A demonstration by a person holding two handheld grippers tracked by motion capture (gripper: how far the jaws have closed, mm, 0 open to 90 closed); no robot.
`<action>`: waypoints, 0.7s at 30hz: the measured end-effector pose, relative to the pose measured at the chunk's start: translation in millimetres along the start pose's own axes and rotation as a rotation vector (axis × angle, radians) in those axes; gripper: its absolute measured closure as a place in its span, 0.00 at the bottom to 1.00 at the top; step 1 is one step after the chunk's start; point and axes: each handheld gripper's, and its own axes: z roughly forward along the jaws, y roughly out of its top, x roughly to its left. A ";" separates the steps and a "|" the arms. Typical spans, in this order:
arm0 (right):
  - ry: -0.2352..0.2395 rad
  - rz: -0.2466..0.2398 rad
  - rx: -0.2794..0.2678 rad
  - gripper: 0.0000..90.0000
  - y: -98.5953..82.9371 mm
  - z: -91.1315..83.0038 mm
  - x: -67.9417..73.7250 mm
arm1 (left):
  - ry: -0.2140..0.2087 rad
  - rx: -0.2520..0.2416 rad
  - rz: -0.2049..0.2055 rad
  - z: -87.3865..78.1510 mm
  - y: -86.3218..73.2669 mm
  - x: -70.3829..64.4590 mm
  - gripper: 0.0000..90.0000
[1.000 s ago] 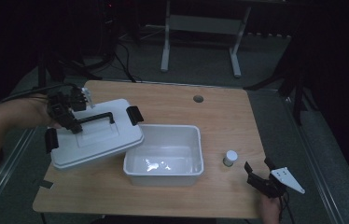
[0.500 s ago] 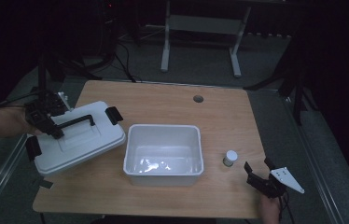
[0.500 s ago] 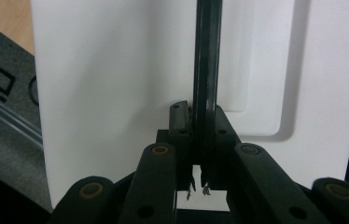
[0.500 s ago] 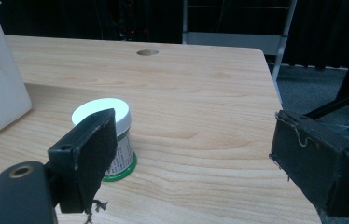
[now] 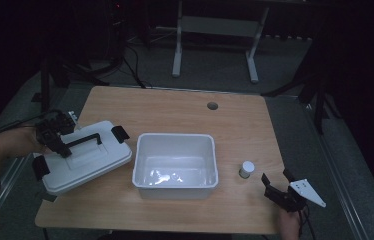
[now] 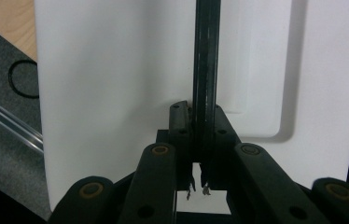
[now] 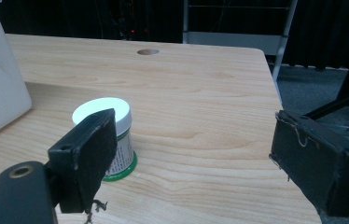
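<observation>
1. The left gripper (image 5: 55,140) has its jaws pinching the black handle (image 6: 205,70) of the white lid (image 5: 82,162).
2. The lid is at the left edge of the table (image 5: 175,107), tilted, just beside the open white tub (image 5: 175,167).
3. To do this well, I think the lid should be kept level and put down flat, not hanging off the edge.
4. The right gripper (image 5: 281,189) waits near the front right corner, its jaws spread wide with nothing in them.
5. A small jar (image 7: 109,135) with a white cap stands close by. Its green label has writing, but it is too blurry to read.
</observation>
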 end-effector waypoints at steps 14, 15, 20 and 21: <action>0.001 -0.006 0.001 0.15 0.0 0.2 0.4 | -0.045 0.017 -0.007 57.6 12.6 5.9 0.93; 0.001 -0.005 0.001 0.15 0.0 0.2 0.4 | -0.050 0.024 -0.009 62.1 12.6 6.0 0.93; 0.001 -0.007 0.002 0.15 0.1 0.3 0.5 | -0.078 0.018 -0.015 73.4 12.4 5.9 0.92; 0.001 -0.008 0.003 0.15 0.1 0.3 0.6 | -0.079 0.020 -0.013 75.0 12.4 5.2 0.92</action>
